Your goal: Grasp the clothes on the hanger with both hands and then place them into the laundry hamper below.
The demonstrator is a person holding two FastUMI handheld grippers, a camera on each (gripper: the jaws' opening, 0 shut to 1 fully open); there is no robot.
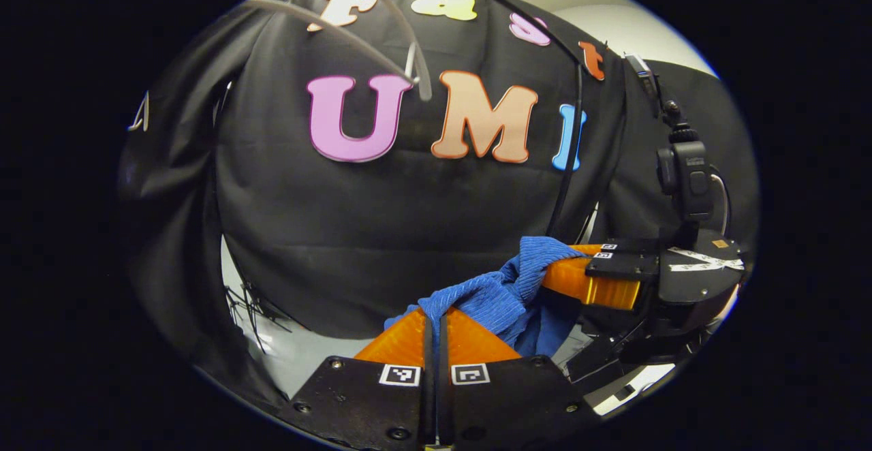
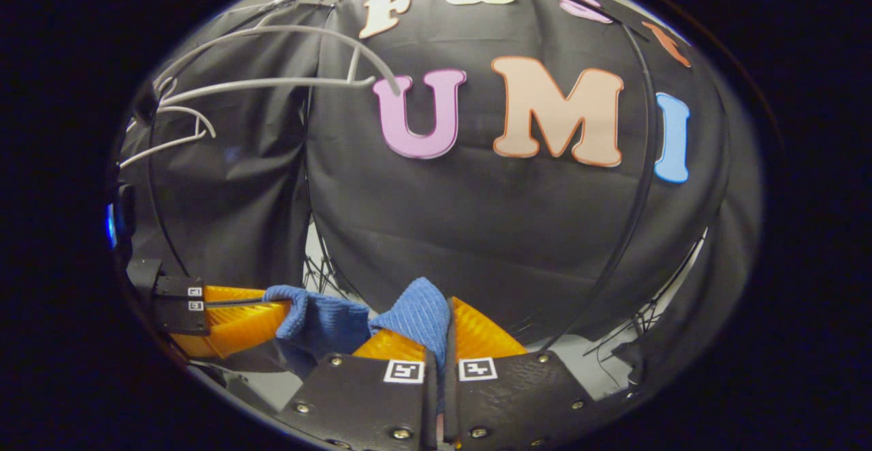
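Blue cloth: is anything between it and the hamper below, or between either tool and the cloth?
Nothing separates the tools from the blue cloth: the left tool and right tool both pinch it. The white hangers hang above, clear of it. The hamper cannot be seen here, so the path down cannot be judged.

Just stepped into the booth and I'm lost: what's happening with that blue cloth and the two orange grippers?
A person is holding a blue garment between two handheld grippers. The left gripper is shut on one end of it, and the right gripper is shut on the other, so the cloth hangs bunched between them. Pale hangers sit empty higher up against the black wall, so the garment appears to be off its hanger already. I can't see the hamper, so the drop seems yet to come.
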